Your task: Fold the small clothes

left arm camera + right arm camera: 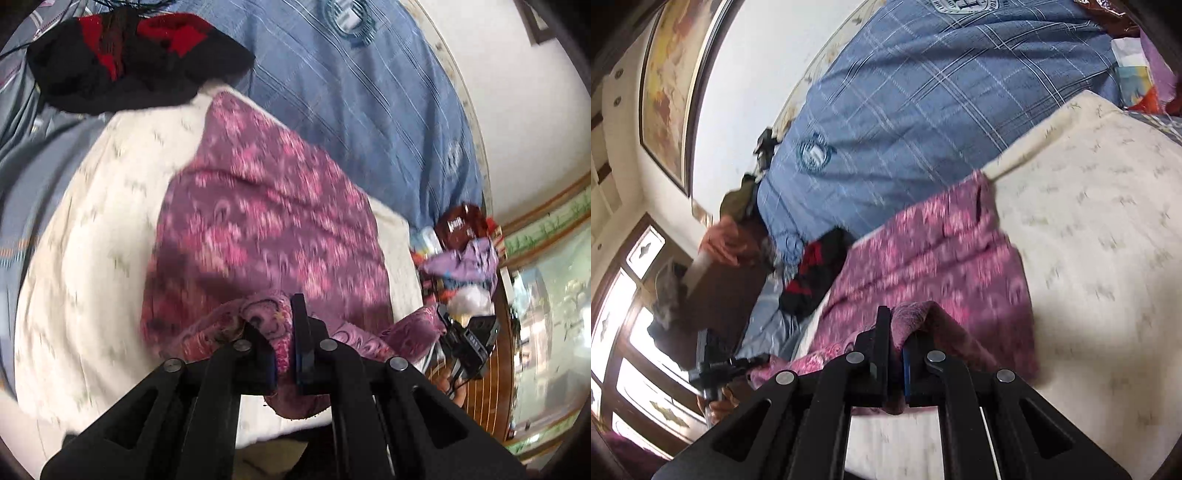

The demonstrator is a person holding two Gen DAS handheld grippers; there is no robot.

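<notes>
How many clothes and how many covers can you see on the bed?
Clothes: 2, the pink flowered cloth and the black and red garment
Covers: 2, the cream pillow and the blue checked bedspread
Total: 4

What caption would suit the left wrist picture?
Left claw shut on the purple cloth's near edge, over a cream pillow on a blue bedspread.
</notes>
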